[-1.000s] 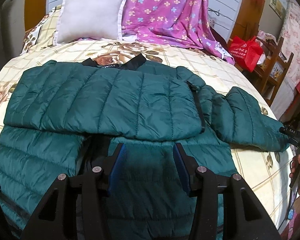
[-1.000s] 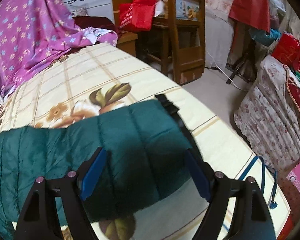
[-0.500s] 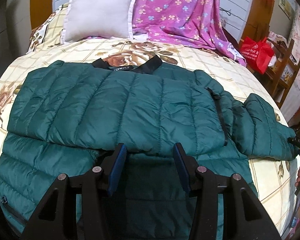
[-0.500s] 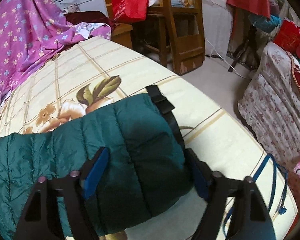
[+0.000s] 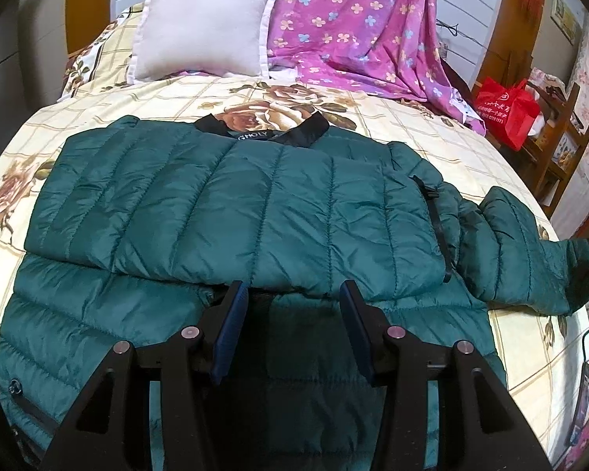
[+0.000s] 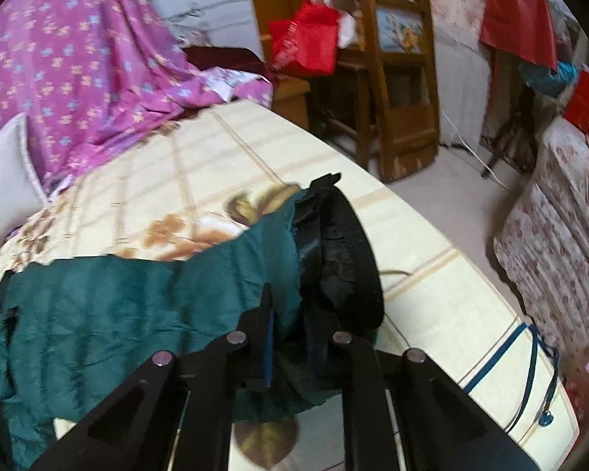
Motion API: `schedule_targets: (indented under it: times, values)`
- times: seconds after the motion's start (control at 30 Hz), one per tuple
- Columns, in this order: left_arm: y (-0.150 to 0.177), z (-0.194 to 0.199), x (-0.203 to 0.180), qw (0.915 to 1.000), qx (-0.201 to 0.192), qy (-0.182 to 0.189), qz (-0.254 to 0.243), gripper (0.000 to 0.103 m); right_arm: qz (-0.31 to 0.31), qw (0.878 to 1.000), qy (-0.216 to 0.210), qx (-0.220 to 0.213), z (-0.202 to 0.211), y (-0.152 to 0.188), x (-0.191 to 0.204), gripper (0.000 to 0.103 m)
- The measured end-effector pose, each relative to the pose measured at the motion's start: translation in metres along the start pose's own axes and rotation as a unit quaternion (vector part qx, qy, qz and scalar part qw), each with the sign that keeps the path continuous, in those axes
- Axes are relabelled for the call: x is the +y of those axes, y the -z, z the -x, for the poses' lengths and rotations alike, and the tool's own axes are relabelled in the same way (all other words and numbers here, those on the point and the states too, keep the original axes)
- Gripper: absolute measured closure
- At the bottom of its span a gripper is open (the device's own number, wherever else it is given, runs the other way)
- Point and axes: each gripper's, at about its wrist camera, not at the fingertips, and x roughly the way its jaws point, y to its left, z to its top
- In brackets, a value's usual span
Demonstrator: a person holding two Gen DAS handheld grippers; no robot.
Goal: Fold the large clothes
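Right hand-held gripper [image 6: 288, 337] now clamped on jacket sleeve [image 6: 231, 274], previously apart, left hand-held gripper [image 5: 292, 294] apart

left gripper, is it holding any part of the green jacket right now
No, the left gripper hangs open above the green jacket, with nothing pinched between its blue pads.

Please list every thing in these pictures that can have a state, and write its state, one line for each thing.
green jacket: spread on the bed, one sleeve folded across the body
right sleeve: cuff end pinched and lifted off the bed
left gripper: open, above the jacket's lower part, holding nothing
right gripper: shut on the sleeve near its black cuff
white pillow: propped upright at the head of the bed
red bag: resting on the wooden chair
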Motion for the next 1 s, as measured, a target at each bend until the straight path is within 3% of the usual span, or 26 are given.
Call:
schedule_targets:
  times: [0.27, 0.47, 1.0]
  values:
    - [-0.001, 0.006, 0.004, 1.0000, -0.002, -0.001, 0.000, 0.077, 0.043, 0.997, -0.063, -0.027, 0.042, -0.008, 0.056, 0.092]
    - [-0.002, 0.009, 0.014, 1.0000, 0.000, 0.000, 0.010, 0.077, 0.067, 0.989, -0.128, -0.014, 0.058, -0.007, 0.111, 0.092]
    - [-0.019, 0.033, 0.083, 0.9996, -0.008, -0.024, 0.013, 0.077, 0.181, 0.952, -0.243, 0.038, 0.071, 0.040, 0.318, 0.092]
